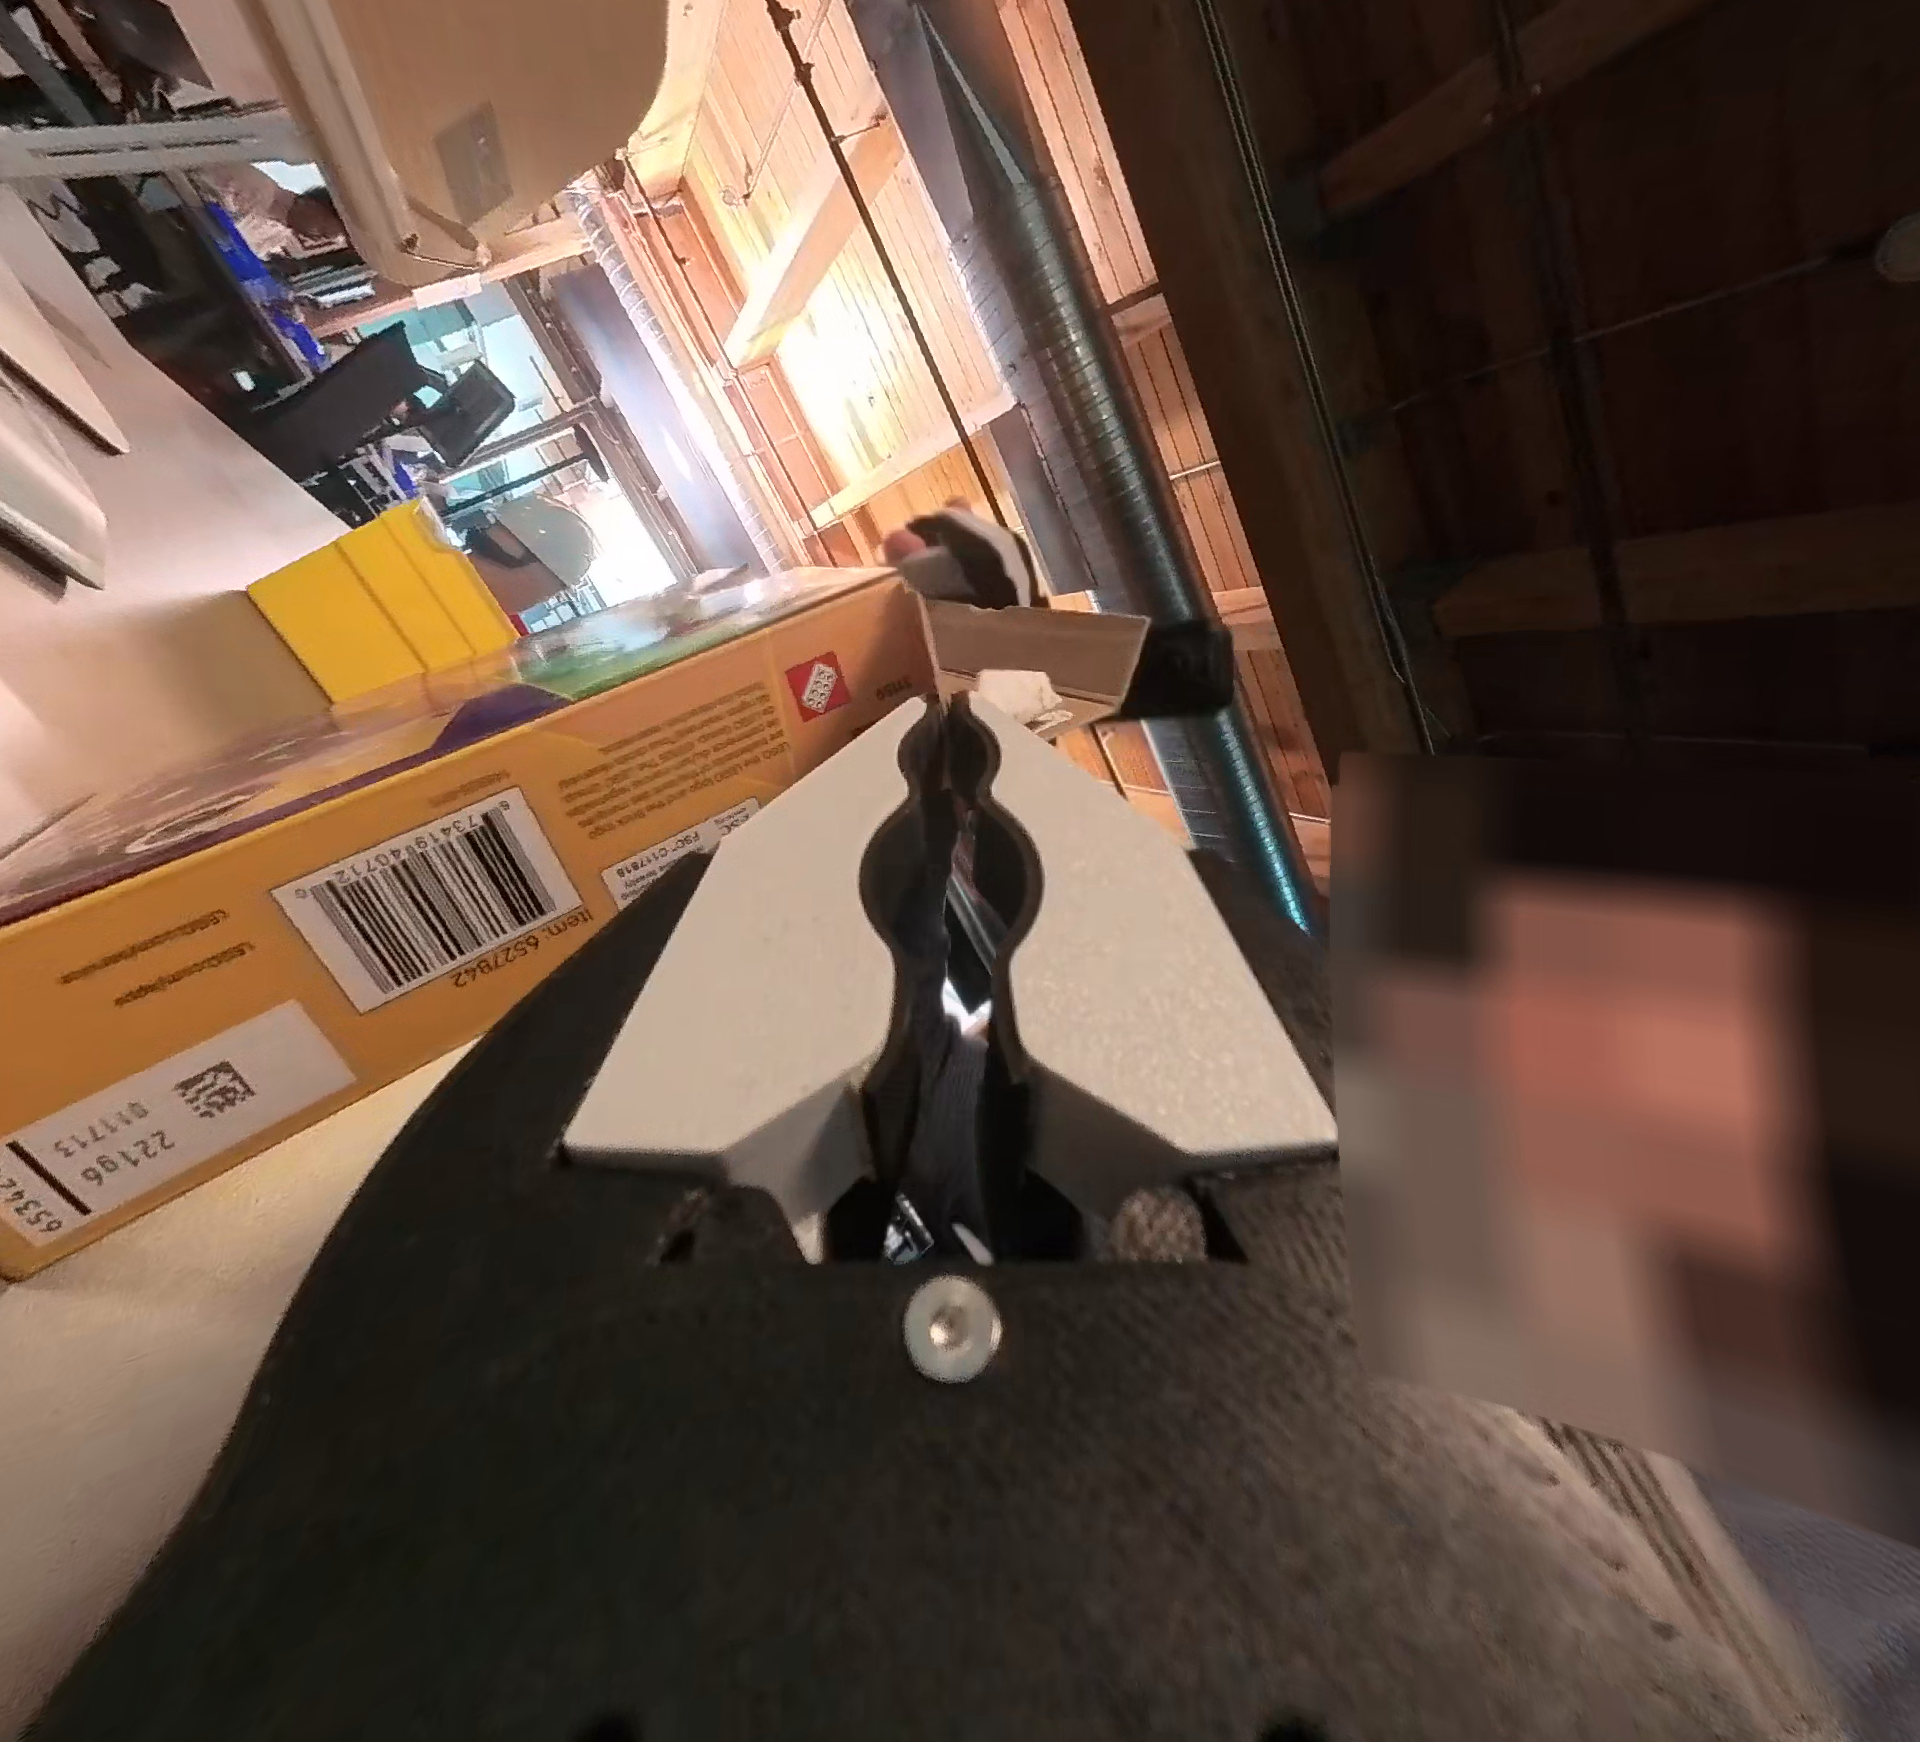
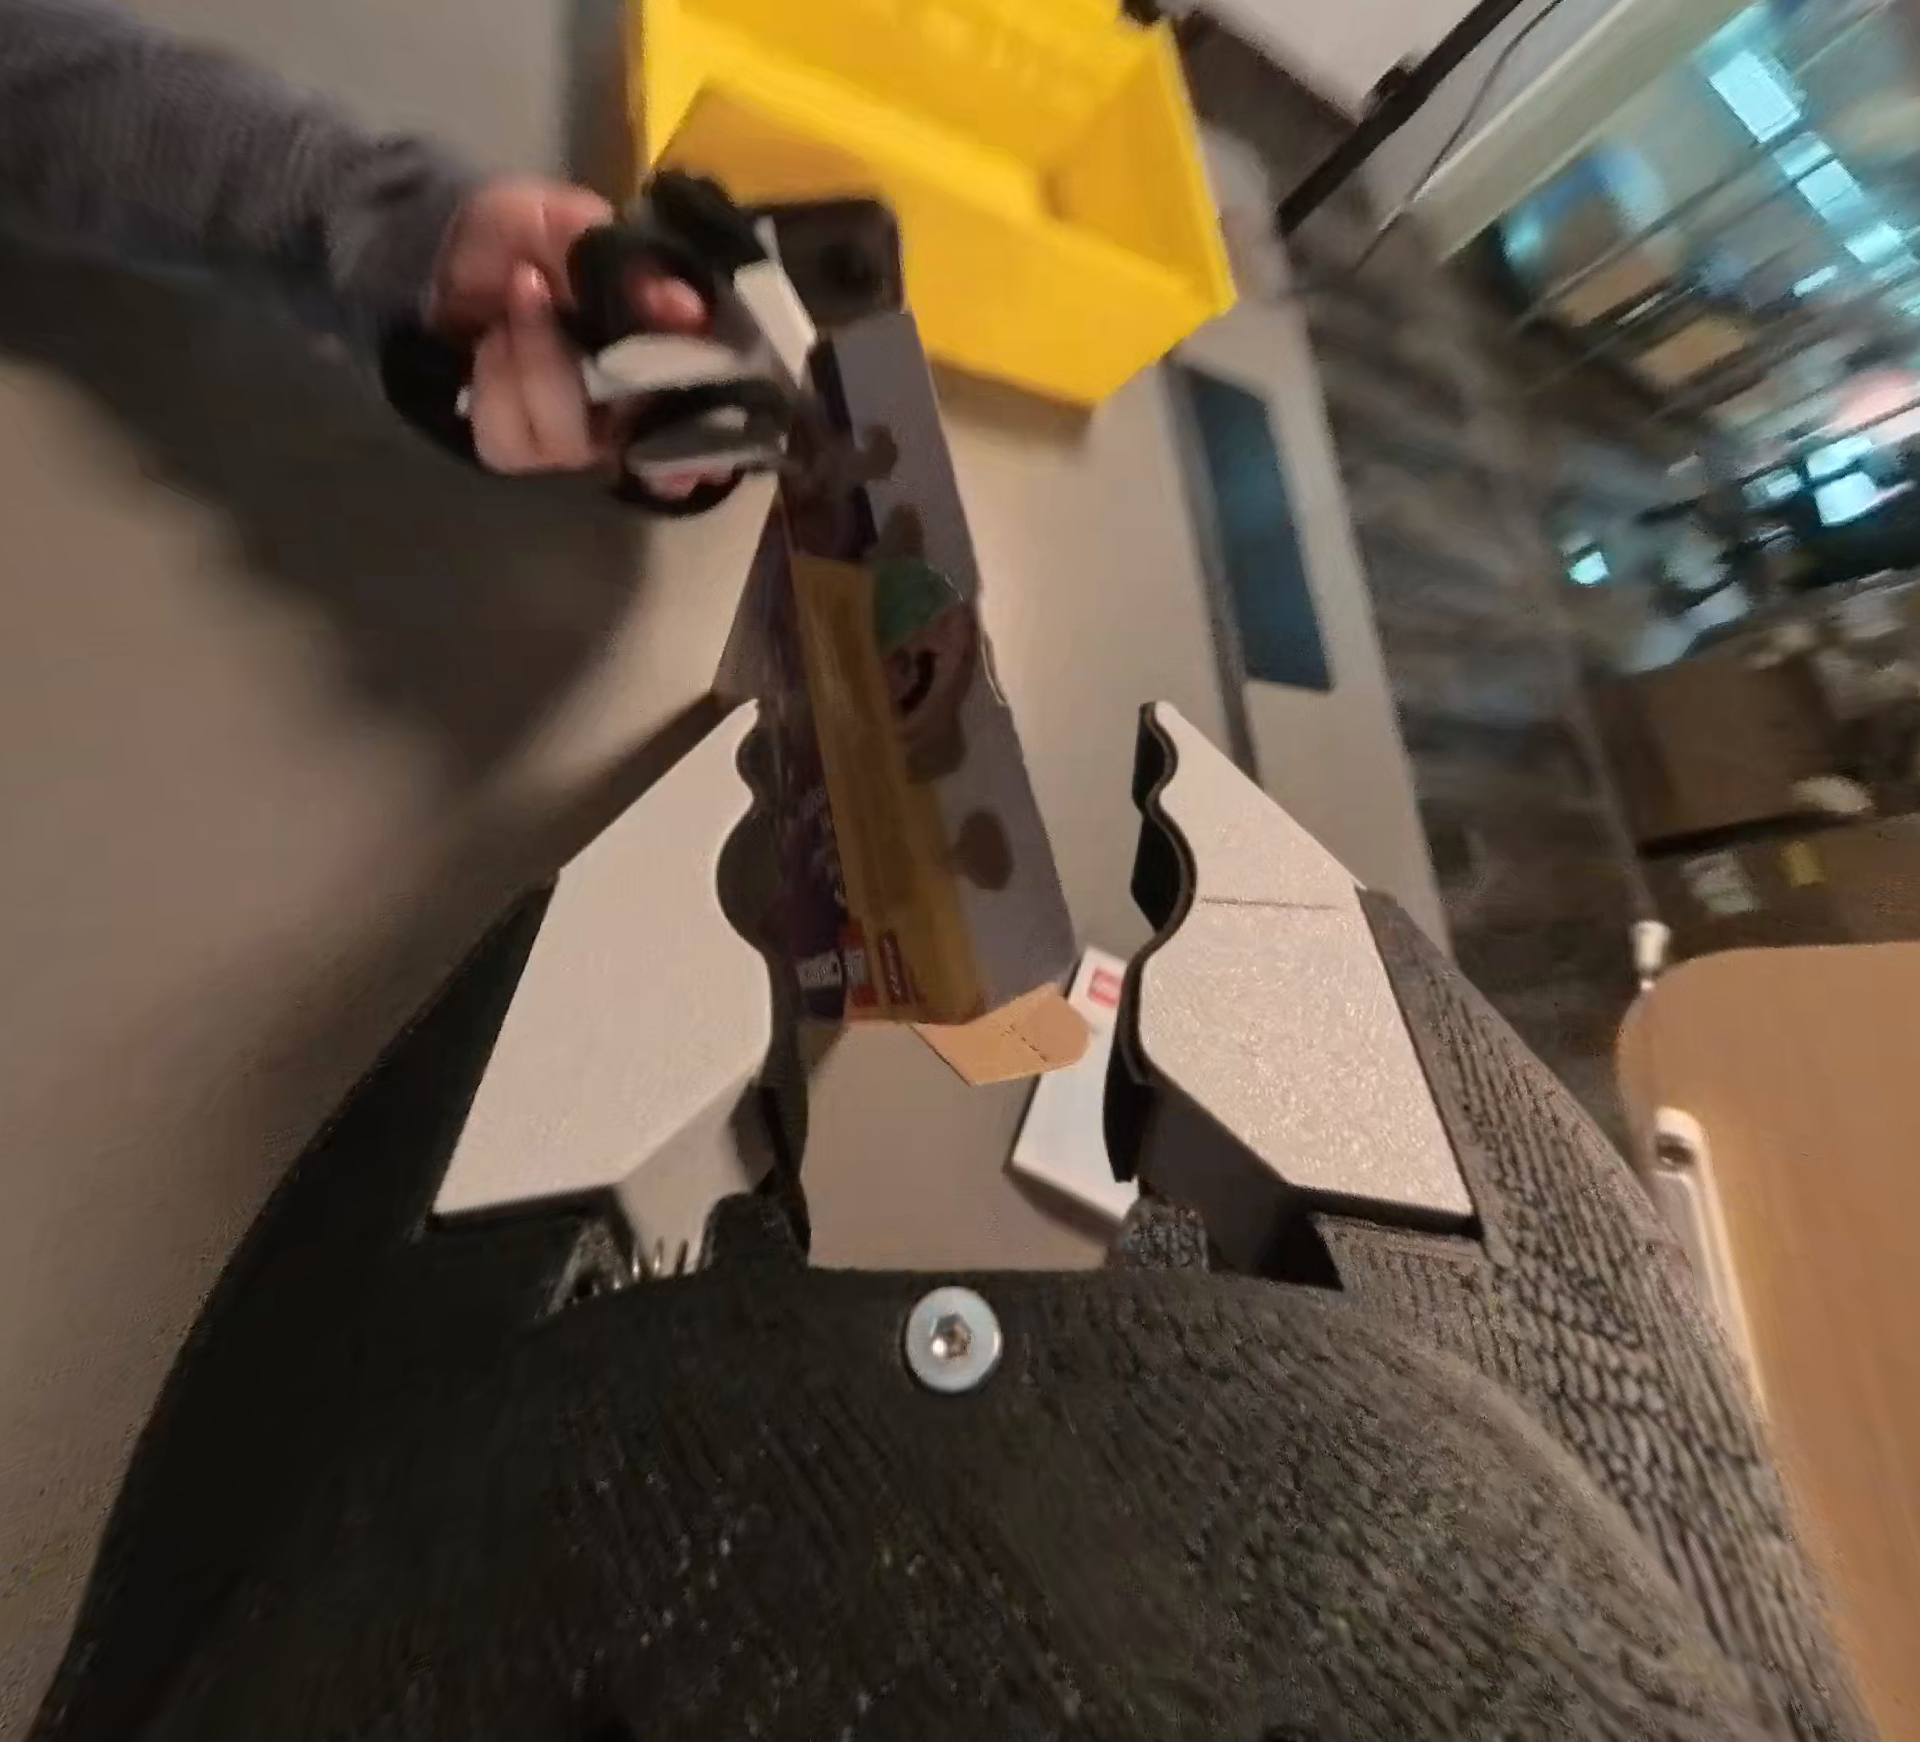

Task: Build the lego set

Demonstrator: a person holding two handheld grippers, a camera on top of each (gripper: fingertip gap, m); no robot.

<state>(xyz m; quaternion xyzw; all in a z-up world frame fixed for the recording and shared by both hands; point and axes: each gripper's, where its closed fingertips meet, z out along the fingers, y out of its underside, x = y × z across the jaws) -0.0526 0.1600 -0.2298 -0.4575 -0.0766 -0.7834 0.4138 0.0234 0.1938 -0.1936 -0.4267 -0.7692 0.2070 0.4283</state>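
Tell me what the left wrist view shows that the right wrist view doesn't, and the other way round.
Only the left wrist view shows the wooden ceiling, the metal duct, and the barcode side of the box. It also shows the left gripper close up, its fingers together.

Only the right wrist view shows the right gripper close up and open, the box's torn end flap, a white booklet beneath it, and a hand holding the left gripper at the box's far end.

Both show the box and the yellow bin.
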